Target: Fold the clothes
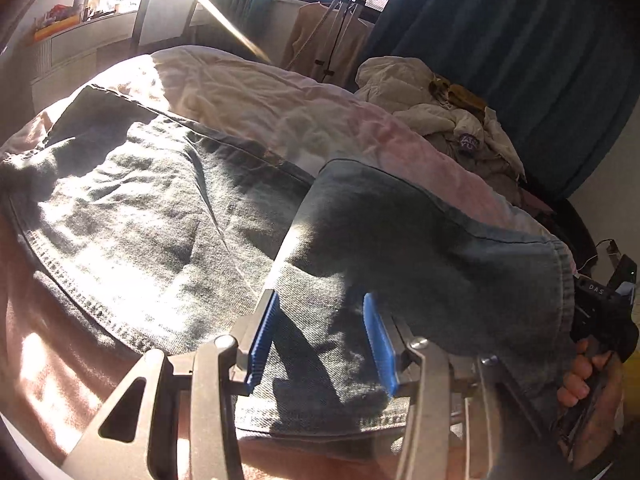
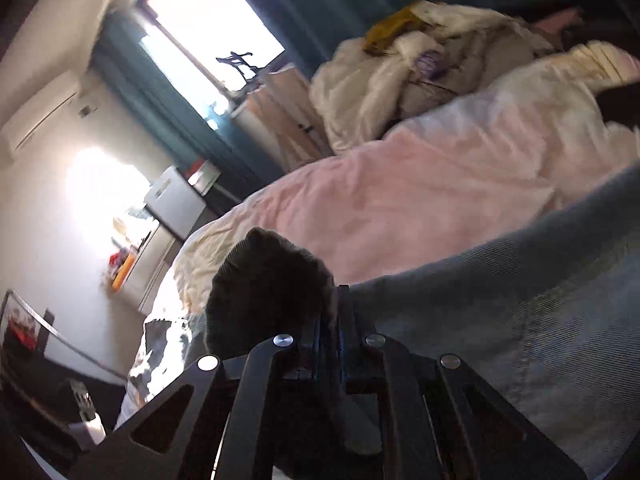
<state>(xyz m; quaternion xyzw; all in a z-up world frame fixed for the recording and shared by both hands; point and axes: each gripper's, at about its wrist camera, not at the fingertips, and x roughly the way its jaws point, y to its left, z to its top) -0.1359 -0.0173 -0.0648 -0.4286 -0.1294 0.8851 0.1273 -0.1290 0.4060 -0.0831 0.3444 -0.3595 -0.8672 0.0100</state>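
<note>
Grey-blue jeans (image 1: 140, 208) lie spread over the pink duvet in the left wrist view. One leg end (image 1: 420, 232) is lifted and doubled back over the rest. My left gripper (image 1: 322, 340) is open just above the denim, its blue pads (image 1: 262, 340) well apart with the cloth lying between them. At the right edge a hand (image 1: 586, 376) holds my right gripper (image 1: 600, 308) at the hem of the raised leg. In the right wrist view my right gripper (image 2: 330, 320) is shut on the jeans (image 2: 520, 320), and a dark bunch of cloth (image 2: 264, 288) sticks up left of its fingers.
A pink duvet (image 1: 256, 96) covers the bed. A pile of white padded clothing (image 1: 432, 108) lies at the far side by teal curtains (image 1: 520, 40). A garment stand (image 1: 344, 32) is by the window, and a desk (image 1: 80, 36) stands at far left.
</note>
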